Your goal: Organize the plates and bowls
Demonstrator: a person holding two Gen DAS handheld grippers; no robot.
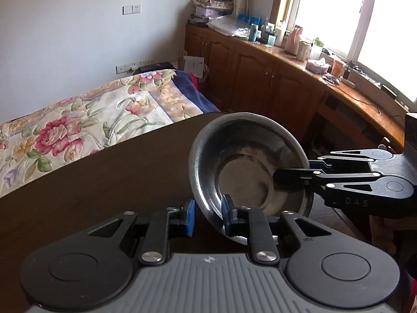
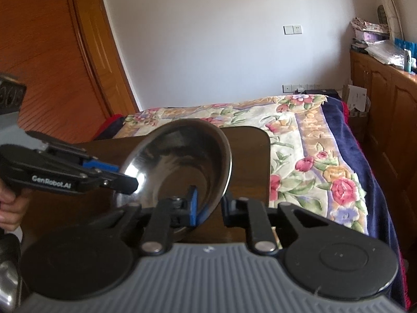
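A steel bowl (image 1: 250, 156) (image 2: 182, 151) hangs tilted over the near corner of a dark wooden table (image 1: 104, 182) (image 2: 250, 161). My left gripper (image 1: 208, 212) straddles its near rim, one blue pad outside the wall and one finger inside, shut on the bowl. My right gripper (image 2: 209, 203) clamps the opposite rim the same way, its blue pad inside the bowl. Each wrist view shows the other gripper from the side, pinching the rim: the right gripper (image 1: 299, 170) and the left gripper (image 2: 125, 174). A person's hand (image 2: 10, 203) holds the left gripper's handle.
Beyond the table lies a bed with a floral blanket (image 1: 91, 120) (image 2: 299, 135). Wooden cabinets (image 1: 260, 73) with a cluttered top run under the window on the right. A wooden wardrobe (image 2: 52, 78) stands to the left. Something shiny and metallic (image 2: 7, 281) shows at the lower left edge.
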